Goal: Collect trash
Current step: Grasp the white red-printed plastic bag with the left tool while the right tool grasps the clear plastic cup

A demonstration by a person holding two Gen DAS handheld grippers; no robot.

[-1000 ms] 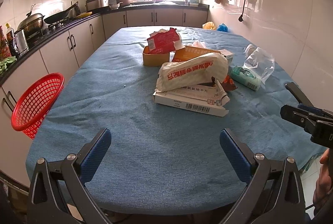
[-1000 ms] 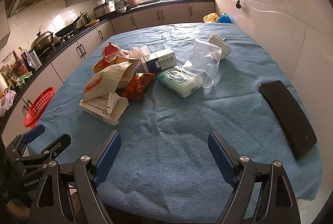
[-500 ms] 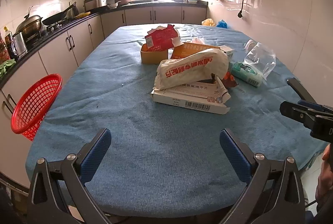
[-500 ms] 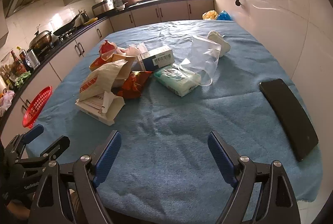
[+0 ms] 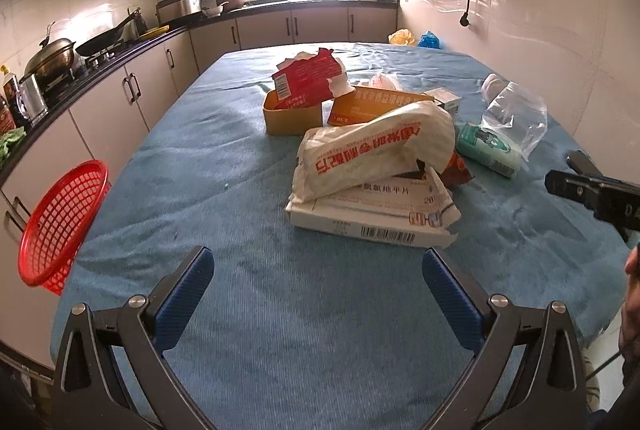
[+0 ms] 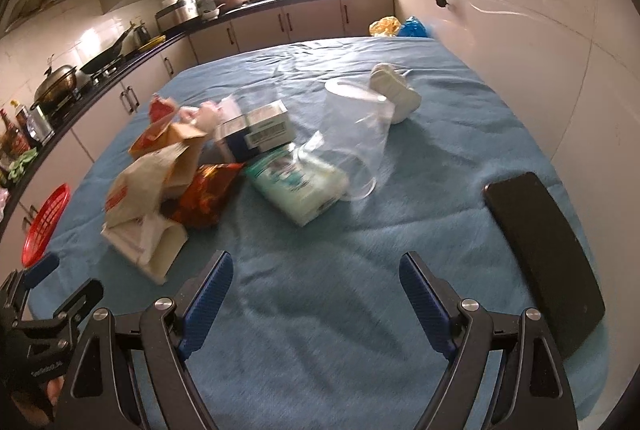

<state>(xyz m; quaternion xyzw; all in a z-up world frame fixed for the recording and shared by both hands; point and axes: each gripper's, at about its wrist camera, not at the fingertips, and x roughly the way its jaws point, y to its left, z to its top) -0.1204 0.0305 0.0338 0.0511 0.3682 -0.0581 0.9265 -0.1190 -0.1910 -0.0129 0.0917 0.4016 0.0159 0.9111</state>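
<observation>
Both grippers, left gripper [image 5: 318, 284] and right gripper [image 6: 316, 290], have advanced toward the trash pile [image 5: 376, 166], fingers spread, empty; best take the top white wrapper [image 5: 372, 154] first.

The trash sat heaped mid-table on the blue cloth [image 5: 200, 166]. A crumpled white bag [image 5: 372, 154] with red lettering lay across a flat white box [image 5: 372, 226]. Behind stood an open tan carton [image 5: 292, 116] holding a torn red packet [image 5: 308, 80], beside an orange box [image 5: 376, 102]. To the right lay a mint-green tissue pack [image 6: 296, 186], a clear plastic bag [image 6: 356, 134] and what looked like a red snack wrapper [image 6: 204, 194]. A red basket [image 5: 60, 226] hung at the left edge.
</observation>
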